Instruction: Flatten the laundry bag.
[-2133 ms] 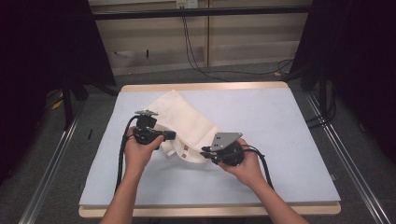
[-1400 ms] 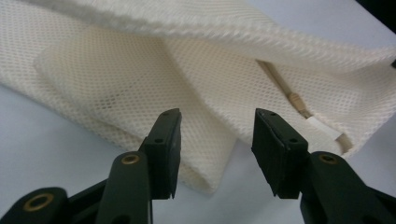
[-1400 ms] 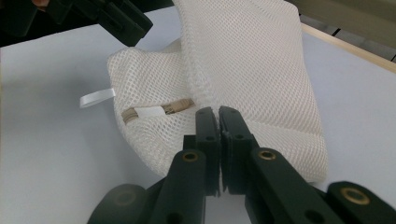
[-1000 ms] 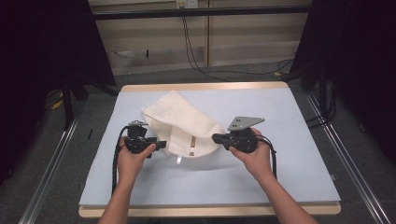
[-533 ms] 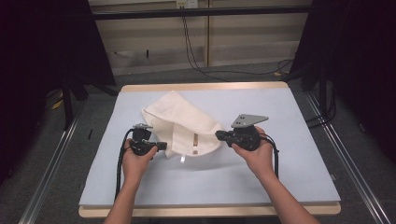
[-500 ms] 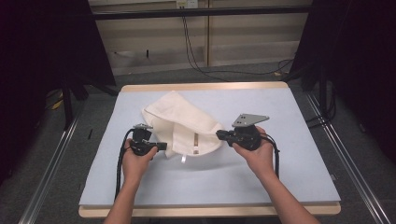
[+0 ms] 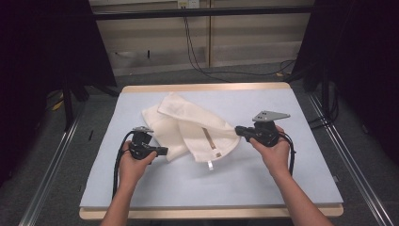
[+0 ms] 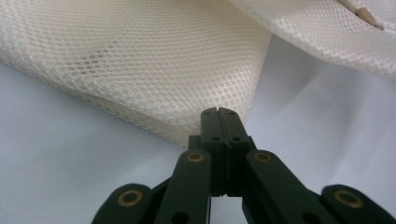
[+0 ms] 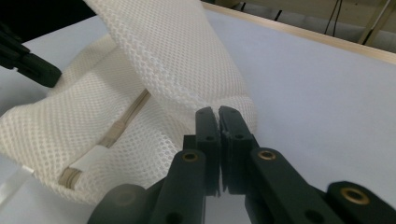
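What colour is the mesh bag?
Off-white mesh bag, with a honeycomb weave; clearest in the left gripper view.

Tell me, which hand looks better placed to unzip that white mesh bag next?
Probably the right gripper: its jaws pinch the bag beside the zipper. The left gripper grips the far edge.

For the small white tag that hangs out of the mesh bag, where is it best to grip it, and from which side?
Probably grip the free end of the tag, coming from the near table edge. It pokes out beyond the mesh bag onto bare table cover, so jaws could close on it there without catching mesh.
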Demonstrator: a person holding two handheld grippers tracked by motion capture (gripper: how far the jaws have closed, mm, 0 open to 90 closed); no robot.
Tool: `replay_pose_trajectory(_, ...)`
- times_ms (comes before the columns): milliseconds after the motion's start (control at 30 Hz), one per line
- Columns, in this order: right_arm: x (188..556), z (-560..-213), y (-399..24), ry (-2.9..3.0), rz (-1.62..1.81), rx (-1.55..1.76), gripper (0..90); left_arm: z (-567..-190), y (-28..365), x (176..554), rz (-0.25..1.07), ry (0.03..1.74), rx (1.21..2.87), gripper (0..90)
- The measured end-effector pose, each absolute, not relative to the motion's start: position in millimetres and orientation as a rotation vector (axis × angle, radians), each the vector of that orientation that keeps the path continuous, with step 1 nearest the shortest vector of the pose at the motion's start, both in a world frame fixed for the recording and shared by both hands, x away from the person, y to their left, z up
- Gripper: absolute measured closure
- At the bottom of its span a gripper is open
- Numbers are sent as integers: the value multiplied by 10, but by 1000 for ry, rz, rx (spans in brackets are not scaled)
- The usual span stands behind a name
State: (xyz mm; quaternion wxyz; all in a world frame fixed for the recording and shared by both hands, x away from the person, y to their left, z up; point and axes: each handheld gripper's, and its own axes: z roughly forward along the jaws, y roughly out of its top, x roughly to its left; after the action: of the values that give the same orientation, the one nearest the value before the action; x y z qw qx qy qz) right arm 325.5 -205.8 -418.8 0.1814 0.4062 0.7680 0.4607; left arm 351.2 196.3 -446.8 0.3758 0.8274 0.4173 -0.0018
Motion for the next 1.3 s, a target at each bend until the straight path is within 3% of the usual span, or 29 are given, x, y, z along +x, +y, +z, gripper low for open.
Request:
replay_pose_trajectory(400, 3269, -4258, -2288, 2113, 1282, 1243, 871, -4410, 2099, 3471, 2, 1055, 2129, 900)
replay_pose_trajectory(1300, 3587, -4445, -2354, 2034, 1228, 1333, 863, -4479, 2088, 3496, 15, 1045, 2139, 900)
